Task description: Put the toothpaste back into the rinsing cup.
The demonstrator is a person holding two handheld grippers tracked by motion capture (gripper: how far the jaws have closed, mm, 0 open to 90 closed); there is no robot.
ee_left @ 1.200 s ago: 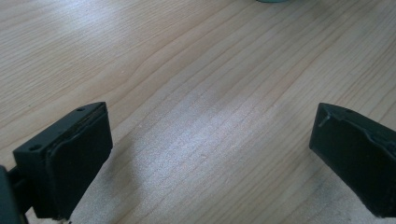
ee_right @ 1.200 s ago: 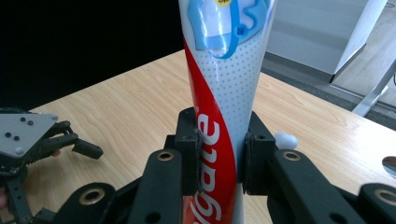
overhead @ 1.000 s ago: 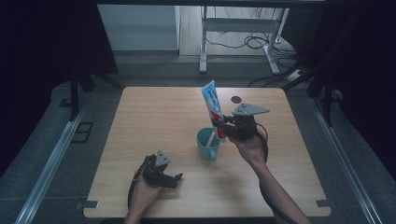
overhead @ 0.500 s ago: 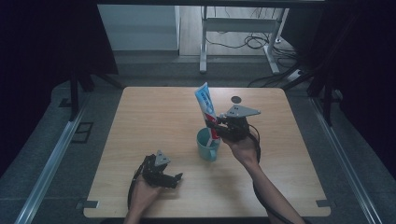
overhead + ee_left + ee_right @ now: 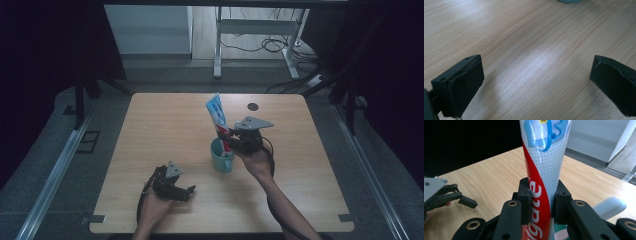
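Right gripper [image 5: 227,141] clamps toothpaste tube [image 5: 217,114] | lower now, over teal cup [image 5: 221,156] | left gripper [image 5: 186,191] wide (unmoved)

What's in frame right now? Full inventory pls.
toothpaste tube: 1, white, red and blue, upright, lower end over the cup, clamped in the right gripper
cup: 1, teal, mid-table, under the tube
toothbrush handle: 1, pale, sticking up beside the tube, by the cup
table: 1, light wood, dark round hole near the far edge
left gripper: 1, black, near edge of the table, jaws apart over bare wood
right gripper: 1, black with grey plate, beside the cup
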